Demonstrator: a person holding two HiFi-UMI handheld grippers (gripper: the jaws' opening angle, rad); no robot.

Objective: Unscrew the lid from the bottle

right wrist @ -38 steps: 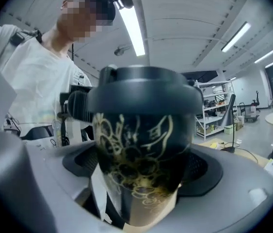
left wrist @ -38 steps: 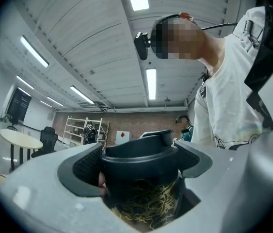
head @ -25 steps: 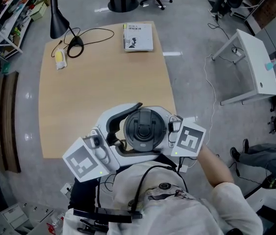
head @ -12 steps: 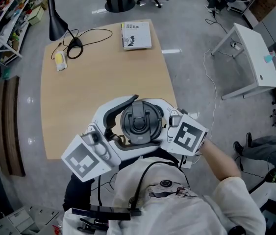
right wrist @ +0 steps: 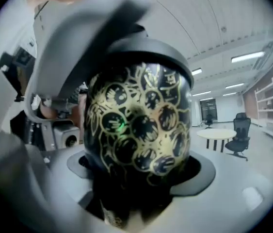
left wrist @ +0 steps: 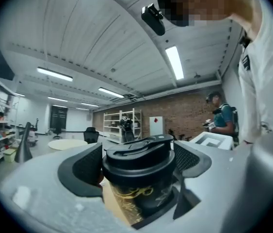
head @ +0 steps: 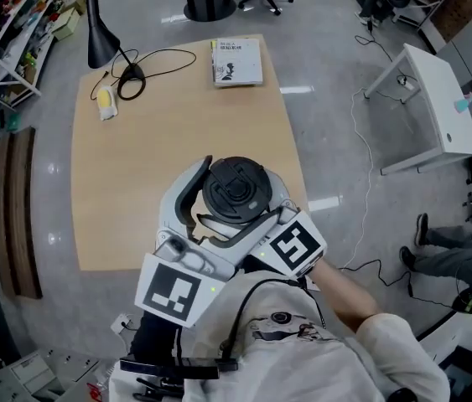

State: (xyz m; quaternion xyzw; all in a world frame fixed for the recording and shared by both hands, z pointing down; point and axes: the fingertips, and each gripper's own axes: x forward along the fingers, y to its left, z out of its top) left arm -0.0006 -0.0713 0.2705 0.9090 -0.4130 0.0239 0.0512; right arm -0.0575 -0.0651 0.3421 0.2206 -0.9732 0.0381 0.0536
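Note:
A black bottle with a gold pattern is held up between both grippers, over the near edge of the wooden table [head: 177, 141]. Its black lid [head: 236, 187] faces the head camera. In the left gripper view the lid [left wrist: 137, 155] sits between the two textured pads [left wrist: 85, 165], which press on its sides, so my left gripper [left wrist: 136, 163] is shut on it. In the right gripper view the patterned body [right wrist: 138, 125] fills the frame, with my right gripper [right wrist: 141, 181] shut round it lower down. The marker cubes of the left gripper [head: 173, 290] and the right gripper [head: 293, 248] show below the bottle.
On the table's far end lie a book [head: 237, 62], a black desk lamp [head: 101, 36] with its cable, and a small yellow object [head: 106, 101]. A white desk [head: 437, 99] stands to the right, and office chairs stand beyond the table.
Both grippers have turned round the bottle: the left cube swung right and lower, the right cube swung left towards it. The bottle has shifted a little farther over the table.

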